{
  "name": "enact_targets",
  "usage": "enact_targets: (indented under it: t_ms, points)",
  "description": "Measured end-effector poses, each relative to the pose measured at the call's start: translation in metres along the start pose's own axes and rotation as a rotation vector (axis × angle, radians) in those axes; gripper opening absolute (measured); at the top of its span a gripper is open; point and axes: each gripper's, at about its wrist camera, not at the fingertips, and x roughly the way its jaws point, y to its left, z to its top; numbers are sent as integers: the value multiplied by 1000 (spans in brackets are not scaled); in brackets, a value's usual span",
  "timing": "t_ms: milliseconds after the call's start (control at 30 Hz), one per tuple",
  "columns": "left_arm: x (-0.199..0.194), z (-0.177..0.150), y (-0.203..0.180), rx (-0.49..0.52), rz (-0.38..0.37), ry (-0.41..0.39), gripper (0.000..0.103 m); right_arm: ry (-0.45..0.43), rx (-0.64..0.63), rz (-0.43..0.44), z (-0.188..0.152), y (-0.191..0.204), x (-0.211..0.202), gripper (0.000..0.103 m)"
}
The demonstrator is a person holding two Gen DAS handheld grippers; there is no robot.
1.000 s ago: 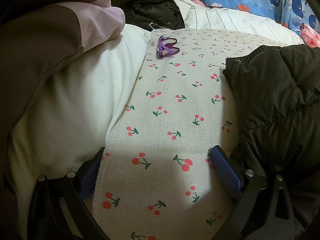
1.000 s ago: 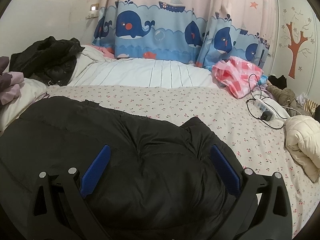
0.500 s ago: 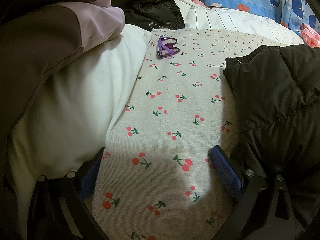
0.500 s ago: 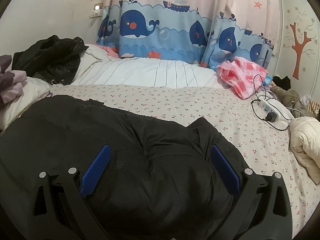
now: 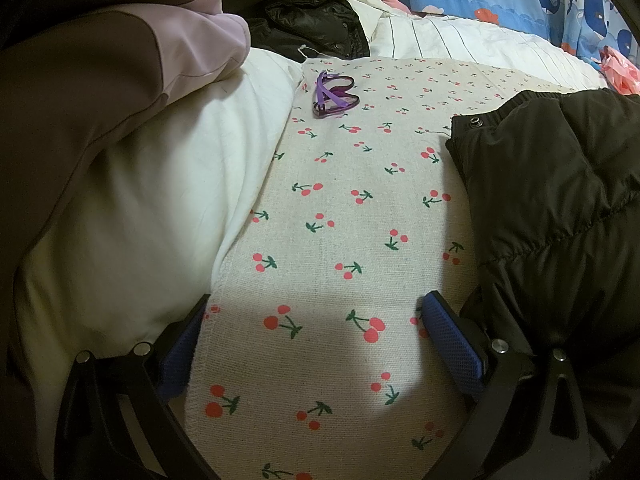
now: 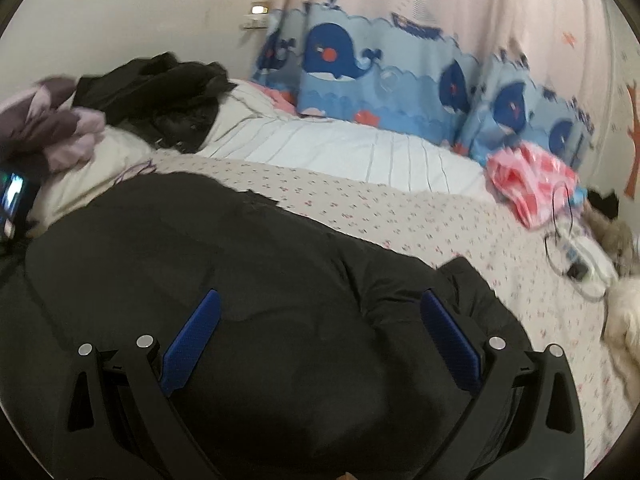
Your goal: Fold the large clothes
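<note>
On my left wrist view the left gripper (image 5: 316, 340) sits low in the frame with its blue pads spread wide apart and nothing between them but the cherry-print sheet (image 5: 344, 216) under it. The black puffer jacket (image 5: 560, 208) fills the right side of the frame, its snap-buttoned edge lying on the sheet, and my right-hand pad is just beside its hem. A white pillow (image 5: 152, 200) takes up the left side, with a brown and lilac garment (image 5: 120, 64) draped over it in the upper left. A pair of purple glasses (image 5: 335, 94) lies folded on the sheet above centre, well apart from the jacket. A heap of dark clothes (image 5: 308, 20) sits at the top, next to a white striped quilt (image 5: 460, 40)

On my right wrist view, which is a bit blurred, the right gripper (image 6: 320, 340) is also spread wide, holding nothing, its pads over the black puffer jacket (image 6: 248, 280), which spreads across the lower half of the frame. Beyond it the cherry-print sheet (image 6: 420, 216) runs to the right edge. The whale curtain (image 6: 380, 68) hangs across the top, a pink checked bag (image 6: 532, 176) lies at the right, and a white power strip (image 6: 580, 256) with black cable sits below it. The dark clothes heap (image 6: 160, 92) is in the upper left
</note>
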Motion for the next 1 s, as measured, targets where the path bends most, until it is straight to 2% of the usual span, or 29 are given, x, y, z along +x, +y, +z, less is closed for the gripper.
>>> enact_targets:
  t_ms: [100, 200, 300, 667, 1000]
  points:
    - [0, 0, 0, 0, 0, 0, 97, 21, 94, -7, -2, -20, 2, 96]
    - [0, 0, 0, 0, 0, 0, 97, 44, 95, -139, -3, -30, 5, 96]
    - [0, 0, 0, 0, 0, 0, 97, 61, 88, -192, -5, -31, 8, 96]
    - [0, 0, 0, 0, 0, 0, 97, 83, 116, -145, -10, -34, 12, 96]
    - [0, 0, 0, 0, 0, 1, 97, 69, 110, -149, -11, -32, 9, 96]
